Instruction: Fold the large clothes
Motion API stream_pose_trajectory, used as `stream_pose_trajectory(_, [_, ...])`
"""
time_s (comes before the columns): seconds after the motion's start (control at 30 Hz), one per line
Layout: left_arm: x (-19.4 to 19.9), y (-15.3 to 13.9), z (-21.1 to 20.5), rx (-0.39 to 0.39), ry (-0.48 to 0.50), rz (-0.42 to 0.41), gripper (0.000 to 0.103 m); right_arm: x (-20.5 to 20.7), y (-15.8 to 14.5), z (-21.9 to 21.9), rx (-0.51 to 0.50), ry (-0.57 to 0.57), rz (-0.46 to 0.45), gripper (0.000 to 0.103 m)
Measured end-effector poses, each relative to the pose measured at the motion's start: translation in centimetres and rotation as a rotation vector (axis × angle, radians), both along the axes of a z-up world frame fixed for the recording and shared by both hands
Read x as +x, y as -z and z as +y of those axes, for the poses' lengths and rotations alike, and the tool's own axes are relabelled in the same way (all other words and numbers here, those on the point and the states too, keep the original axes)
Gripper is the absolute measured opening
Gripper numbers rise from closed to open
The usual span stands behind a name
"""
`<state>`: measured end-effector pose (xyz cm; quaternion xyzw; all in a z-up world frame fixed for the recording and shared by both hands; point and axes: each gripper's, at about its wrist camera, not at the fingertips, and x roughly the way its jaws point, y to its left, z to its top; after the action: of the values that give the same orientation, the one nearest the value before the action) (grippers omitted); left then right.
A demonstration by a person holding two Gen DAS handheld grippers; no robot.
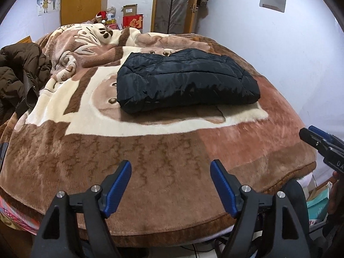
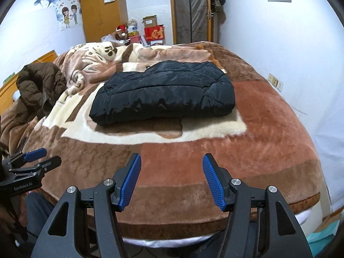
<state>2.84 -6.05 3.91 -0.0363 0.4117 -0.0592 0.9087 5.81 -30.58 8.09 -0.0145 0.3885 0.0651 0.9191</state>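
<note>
Nearest, the left gripper and right gripper hang wide apart, holding nothing, over the brown plush blanket. Mid-bed lies the folded navy puffer jacket. Beyond, an open cardboard box, contents hidden.

Black tongs, ribbed blue pads

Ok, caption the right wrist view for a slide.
Open right gripper faces a folded black jacket on the blanket-covered bed; brown coat heaped left.
</note>
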Motion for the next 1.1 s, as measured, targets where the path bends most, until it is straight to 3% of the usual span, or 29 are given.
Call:
stream_pose_trajectory(0.27, [0.3,0.4,-0.9,0.023,0.011,0.014,0.078,-0.4,0.5,0.1,-0.021,-0.015,0.009,0.060])
stream_pose_trajectory(0.7, [0.4,0.8,-0.6,-0.044,0.004,0.032,0.078,-0.5,1.0,0.5,-0.022,-0.015,0.033,0.060])
stream_pose_trajectory(1.1, [0.1,0.6,-1.3,-0.002,0.021,0.019,0.078,-0.5,1.2,0.6,-0.028,-0.014,0.039,0.060])
